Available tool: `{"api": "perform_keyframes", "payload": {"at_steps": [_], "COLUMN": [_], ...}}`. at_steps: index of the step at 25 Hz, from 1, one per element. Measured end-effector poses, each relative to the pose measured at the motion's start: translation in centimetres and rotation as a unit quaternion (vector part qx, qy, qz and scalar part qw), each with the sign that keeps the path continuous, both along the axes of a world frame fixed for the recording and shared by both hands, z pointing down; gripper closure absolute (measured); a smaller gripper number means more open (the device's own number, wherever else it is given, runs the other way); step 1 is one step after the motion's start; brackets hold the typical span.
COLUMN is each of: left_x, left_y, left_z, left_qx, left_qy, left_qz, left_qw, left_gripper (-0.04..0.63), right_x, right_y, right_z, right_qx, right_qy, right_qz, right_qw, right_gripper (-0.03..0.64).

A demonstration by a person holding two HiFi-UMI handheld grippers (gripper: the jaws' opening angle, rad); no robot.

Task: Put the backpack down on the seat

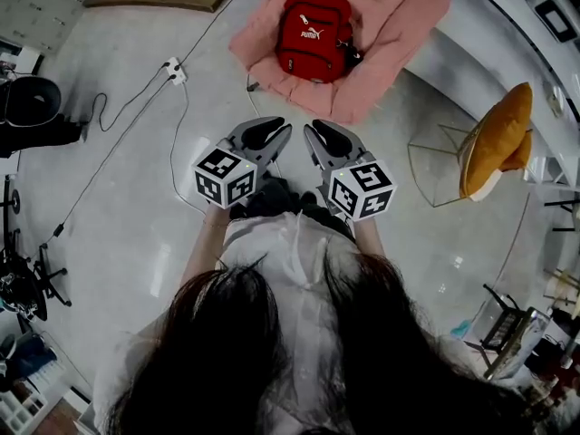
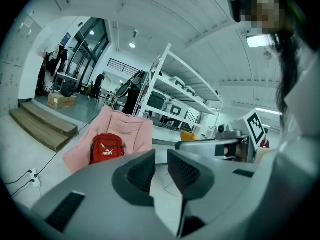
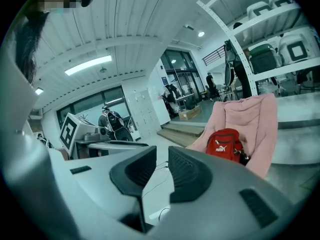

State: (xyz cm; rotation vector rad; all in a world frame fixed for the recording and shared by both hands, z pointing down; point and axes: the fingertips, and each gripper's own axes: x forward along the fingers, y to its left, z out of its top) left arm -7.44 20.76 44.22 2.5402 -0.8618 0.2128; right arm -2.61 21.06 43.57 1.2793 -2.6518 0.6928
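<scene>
A red backpack [image 1: 313, 33] stands upright on the pink padded seat [image 1: 390, 25], leaning against its back. It also shows in the left gripper view as a red backpack [image 2: 106, 148] on the pink seat [image 2: 135, 129], and in the right gripper view as the backpack [image 3: 225, 145] on the seat [image 3: 255, 119]. My left gripper [image 1: 270, 131] and right gripper [image 1: 319, 134] are side by side close to my body, well short of the seat. Each points toward it. The left gripper [image 2: 161, 166] and right gripper [image 3: 162, 166] both show a narrow gap with nothing between the jaws.
A yellow chair with a wire side table [image 1: 497, 139] stands to the right. A white power strip [image 1: 175, 71] and its cables lie on the floor to the left. Wooden steps [image 2: 40, 126] and white shelving [image 2: 175, 94] stand behind the seat.
</scene>
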Motion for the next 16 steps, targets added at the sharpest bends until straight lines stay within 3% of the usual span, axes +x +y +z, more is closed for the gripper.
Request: {"api": "perform_keyframes", "payload": {"at_steps": [16], "left_x": [-0.5], "left_y": [-0.2], "left_z": [-0.5], "left_qx": [0.011], "left_qy": [-0.01], "left_qz": [-0.016], "left_qw": [0.9998], "left_gripper": [0.509], "right_x": [0.4], "right_y": [0.2], "right_z": [-0.2], "right_qx": [0.007], "right_qy": [0.005], "right_qz": [-0.004], "right_qw": [1.0], "right_gripper": [0.534]}}
